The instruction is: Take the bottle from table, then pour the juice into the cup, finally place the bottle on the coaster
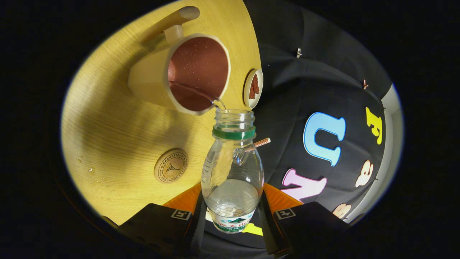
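Clamped between my gripper's (231, 216) fingers, I hold a ribbed clear plastic bottle (233, 172), tilted, its mouth at the cream faceted cup (179, 73) on the wood-grain table (107, 136); the round cork coaster (171, 166) lies beside.

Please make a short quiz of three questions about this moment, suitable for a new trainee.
1. True or false: the tool is shut on the bottle.
2. Where does the liquid go? A) the cup B) the small dish C) the coaster
3. Fill in: the coaster lies on the ____, with nothing on it.

Key: 1 true; 2 A; 3 table.
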The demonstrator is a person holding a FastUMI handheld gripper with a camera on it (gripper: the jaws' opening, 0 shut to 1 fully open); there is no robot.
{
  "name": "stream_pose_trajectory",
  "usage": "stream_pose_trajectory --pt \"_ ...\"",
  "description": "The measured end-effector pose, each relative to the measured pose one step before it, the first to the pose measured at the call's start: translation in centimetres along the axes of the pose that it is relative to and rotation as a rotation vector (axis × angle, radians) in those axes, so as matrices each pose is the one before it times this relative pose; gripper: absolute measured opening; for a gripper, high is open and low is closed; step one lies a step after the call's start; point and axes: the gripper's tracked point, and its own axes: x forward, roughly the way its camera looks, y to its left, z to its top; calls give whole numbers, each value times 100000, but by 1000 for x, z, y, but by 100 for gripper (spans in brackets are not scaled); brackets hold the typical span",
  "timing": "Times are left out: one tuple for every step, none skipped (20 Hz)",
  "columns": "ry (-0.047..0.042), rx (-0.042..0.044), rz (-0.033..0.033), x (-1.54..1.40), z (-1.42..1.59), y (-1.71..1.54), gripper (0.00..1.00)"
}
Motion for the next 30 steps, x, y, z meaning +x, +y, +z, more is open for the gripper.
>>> stream_pose_trajectory --pt "-641 -1201 -609 -65 144 -279 69" --pt "-360 -1077 -400 -116 84 -139 69" --pt "-221 -518 135 36 -21 -77 69" --pt "-274 83 412 -120 45 85 69" --pt "-235 -286 -160 78 111 -132 69" --pt "-384 -860 -336 -21 146 -299 69" --pt "-194 -898 -260 56 61 -90 69" --pt "-253 -632 -65 -4 118 -155 69" --pt "-305 -597 -248 110 71 -32 69" --pt "-161 -767 -186 -23 89 -45 69" --pt "-80 -1191 -475 55 33 -181 69" --pt "-87 -730 -84 73 50 -60 69" --pt "-125 -555 185 137 32 157 69" --pt "-26 -756 213 136 8 98 69" --pt "-160 -949 -40 -34 89 1 69" --pt "-400 -1196 -273 -22 76 -205 69" --pt "-394 -1145 -157 212 79 -101 69" --pt "-397 -1063 -205 2 80 -79 69" --pt "-98 -982 21 65 86 -46 69" --pt "196 -1066 189 -3 -50 72 69" --pt "272 -1144 250 183 -112 -68 69" --pt "237 -1031 223 70 -36 2 69" --pt "242 -925 108 121 25 -6 69" --pt "172 -840 -23 -11 22 -58 69" --pt "-7 -798 -226 134 8 -40 69" --pt "-255 -836 -166 -57 22 -3 69" --pt "-437 -1027 146 65 58 48 69" --pt "-603 -1253 362 -70 103 45 69" --pt "-480 -1408 155 -77 163 -187 69" --pt "-467 -1536 39 -71 73 30 69"
